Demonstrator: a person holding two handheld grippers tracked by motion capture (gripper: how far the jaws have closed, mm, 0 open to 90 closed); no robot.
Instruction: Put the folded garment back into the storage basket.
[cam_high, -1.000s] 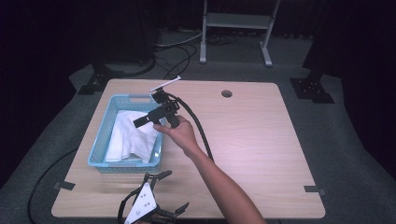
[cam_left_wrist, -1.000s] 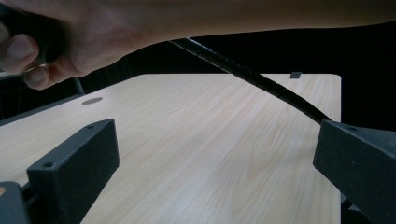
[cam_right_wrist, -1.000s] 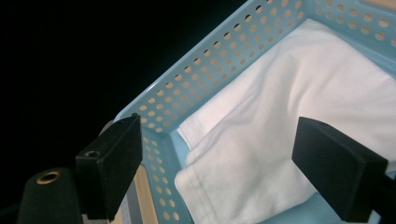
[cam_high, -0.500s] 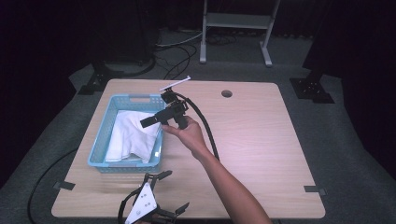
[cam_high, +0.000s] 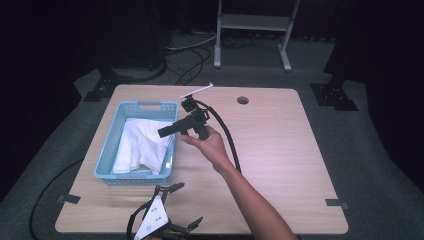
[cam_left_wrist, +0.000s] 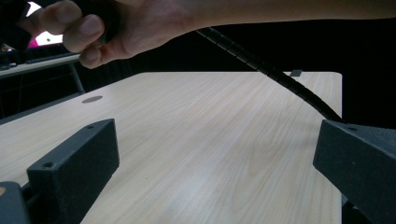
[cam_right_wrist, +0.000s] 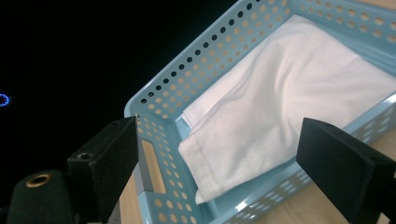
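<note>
While your right hand (cam_high: 207, 146) holds the right gripper (cam_high: 167, 131) up over the table (cam_high: 280, 150), its two black jaws stand wide apart with nothing between them. You can see them in the right gripper view, one at each side, and the pads touch nothing. They point at the light blue basket (cam_high: 114, 135), over its right rim. A thick black cable (cam_high: 227, 137) runs from that gripper back beside your arm.

A white cloth (cam_high: 142, 145) lies folded inside the basket. It is flat on the bottom and reaches close to the walls. In the right gripper view the white cloth (cam_right_wrist: 280, 107) sits below and between the jaws, well apart from them, with one folded corner near the basket's handle hole. The basket (cam_right_wrist: 187, 79) has many little round holes in its walls. It stands on the left part of the table.

Your left gripper (cam_high: 182, 205) rests at the near edge of the table, close to you, with the grey three-cornered plate on top. Its jaws are wide apart too, and they hold nothing. In the left gripper view you see bare wood between them, and your right hand (cam_left_wrist: 116, 28) is up high with the cable (cam_left_wrist: 271, 72) hanging down from it.

A thin white stick (cam_high: 196, 90) lies near the far edge of the table, behind the right gripper. A small round hole (cam_high: 242, 100) is in the table top near it.
</note>
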